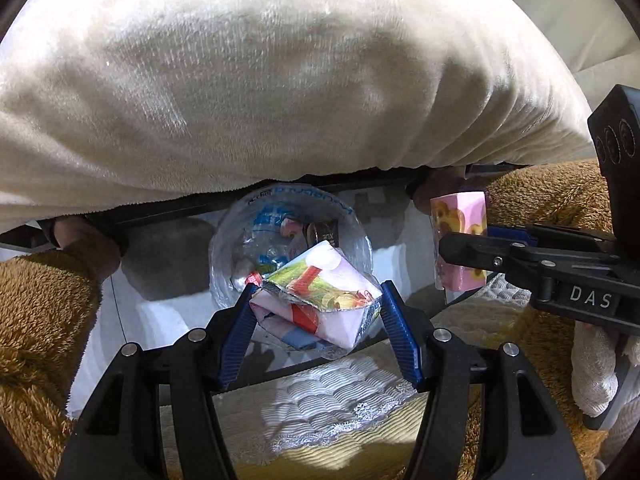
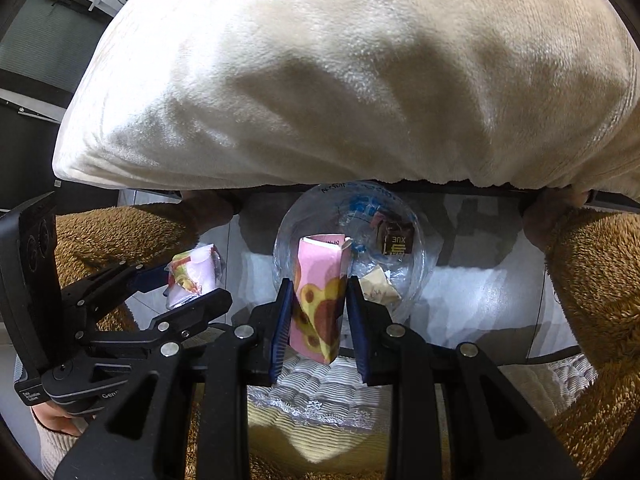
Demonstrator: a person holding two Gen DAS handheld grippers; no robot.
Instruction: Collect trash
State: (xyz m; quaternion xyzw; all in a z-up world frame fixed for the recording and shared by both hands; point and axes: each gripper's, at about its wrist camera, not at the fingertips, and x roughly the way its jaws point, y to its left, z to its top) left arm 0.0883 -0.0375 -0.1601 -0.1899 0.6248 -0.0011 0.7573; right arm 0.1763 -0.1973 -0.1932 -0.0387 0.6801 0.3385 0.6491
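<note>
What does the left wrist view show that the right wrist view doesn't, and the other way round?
Only the left wrist view shows the crumpled carton close up, clamped in the left hand-held gripper. Only the right wrist view shows the pink carton full length, pinched in the right hand-held gripper, plus a cream paper scrap in the bag. Both show the clear plastic bag of trash below, the white cushion and both cartons.

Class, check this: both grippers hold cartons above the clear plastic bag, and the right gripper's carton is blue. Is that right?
Not quite. The right gripper is shut on a pink carton, not blue, as the right wrist view shows. The left gripper grips its crushed carton above the clear plastic bag.
</note>
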